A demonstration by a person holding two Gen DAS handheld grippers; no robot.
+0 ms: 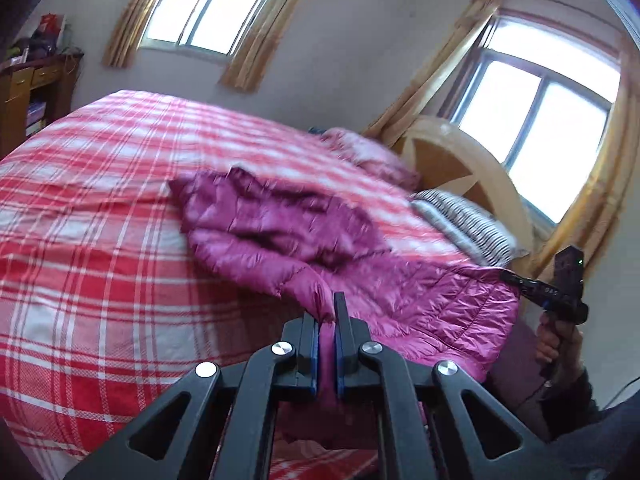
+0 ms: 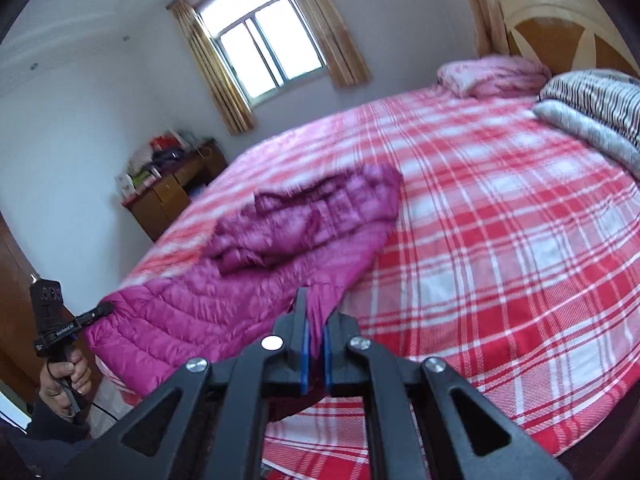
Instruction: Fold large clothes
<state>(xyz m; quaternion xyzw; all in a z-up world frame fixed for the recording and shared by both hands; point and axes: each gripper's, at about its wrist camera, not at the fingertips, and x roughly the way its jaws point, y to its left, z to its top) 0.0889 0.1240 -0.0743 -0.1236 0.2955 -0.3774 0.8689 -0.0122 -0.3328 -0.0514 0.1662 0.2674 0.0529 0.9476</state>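
A magenta quilted down jacket [image 1: 280, 232] lies crumpled on a bed with a red and white checked cover [image 1: 100, 208]. Its near hem is lifted off the bed. My left gripper [image 1: 326, 314] is shut on a pinch of that hem, and fabric shows between its blue pads. In the right wrist view my right gripper [image 2: 320, 314] is likewise shut on the jacket [image 2: 248, 280] at the hem's other end. Each wrist view also shows the other gripper at the jacket's far corner, the right gripper [image 1: 514, 278] and the left gripper [image 2: 105, 307], each held by a hand.
A striped pillow [image 1: 464, 220] and a pink folded blanket [image 1: 368, 152] lie at the head of the bed by the wooden headboard [image 1: 460, 160]. A wooden cabinet [image 2: 172, 192] with clutter on top stands by the wall. Curtained windows [image 2: 268, 44] are behind the bed.
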